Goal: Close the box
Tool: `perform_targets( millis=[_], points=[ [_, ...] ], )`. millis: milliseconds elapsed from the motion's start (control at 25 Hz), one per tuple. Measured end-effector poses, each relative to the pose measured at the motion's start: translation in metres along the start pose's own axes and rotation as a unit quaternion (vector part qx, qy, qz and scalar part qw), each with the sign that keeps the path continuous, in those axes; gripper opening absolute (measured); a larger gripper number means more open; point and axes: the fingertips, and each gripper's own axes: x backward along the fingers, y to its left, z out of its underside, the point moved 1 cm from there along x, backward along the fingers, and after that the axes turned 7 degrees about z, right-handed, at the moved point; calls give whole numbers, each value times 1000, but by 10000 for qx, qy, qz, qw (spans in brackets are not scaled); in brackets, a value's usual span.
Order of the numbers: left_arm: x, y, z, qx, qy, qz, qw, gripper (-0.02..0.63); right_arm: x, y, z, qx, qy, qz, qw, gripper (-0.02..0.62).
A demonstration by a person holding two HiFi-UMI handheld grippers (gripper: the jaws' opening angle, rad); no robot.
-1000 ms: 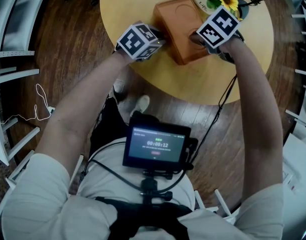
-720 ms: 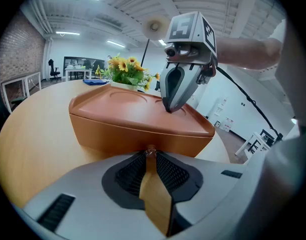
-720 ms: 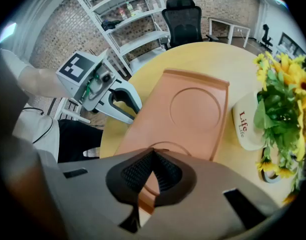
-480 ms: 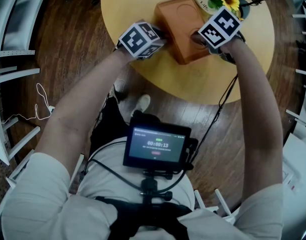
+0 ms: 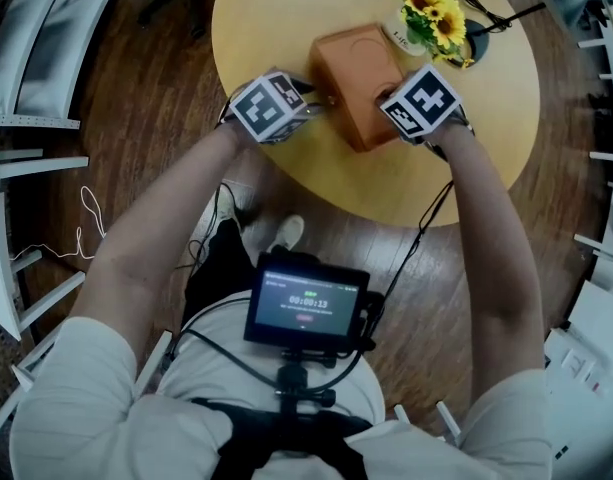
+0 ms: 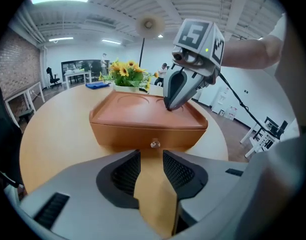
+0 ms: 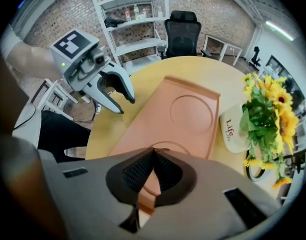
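A brown box [image 5: 351, 63] stands on the round wooden table [image 5: 286, 8] with its lid down. My left gripper [image 5: 319, 94] is at the box's near-left side. Its jaws have just been opening and now stand open with nothing between them. In the left gripper view, the small knob [image 6: 154, 144] on the box [image 6: 143, 121] sits just ahead of my left gripper [image 6: 152, 155]. My right gripper [image 7: 153, 152] is shut, pointing steeply down, with its tips resting on the lid [image 7: 180, 114]. The left gripper view shows the right gripper [image 6: 168, 106] touching the lid's near right part.
A white pot of yellow sunflowers [image 5: 431, 8] stands just behind the box, with a black cable [image 5: 501, 13] beside it. White chairs [image 5: 26, 48] stand on the floor at the left. A black office chair [image 7: 182, 31] and shelves [image 7: 135, 19] are beyond the table.
The left gripper's jaws have parted from shut to open in front of the knob. The right gripper still rests shut on the lid. The box has not moved.
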Motion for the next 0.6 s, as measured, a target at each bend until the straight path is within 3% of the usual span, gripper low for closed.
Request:
perform_targets(
  millis=[160, 280, 360, 600],
  points=[
    [23, 1, -10, -151, 80, -185, 9997, 146, -5, -5, 2, -468, -239, 192, 9984, 12],
    [37, 5, -18, -93, 35, -337, 9994, 146, -3, -5, 3, -1231, -649, -48, 9903, 74],
    [55, 9, -23, -17, -45, -445, 9990, 146, 8, -2, -2, -1714, -1099, -139, 9790, 87],
    [115, 16, -30, 5, -265, -492, 9984, 146, 45, 17, -12, -2721, -2167, 329, 9370, 87]
  ],
)
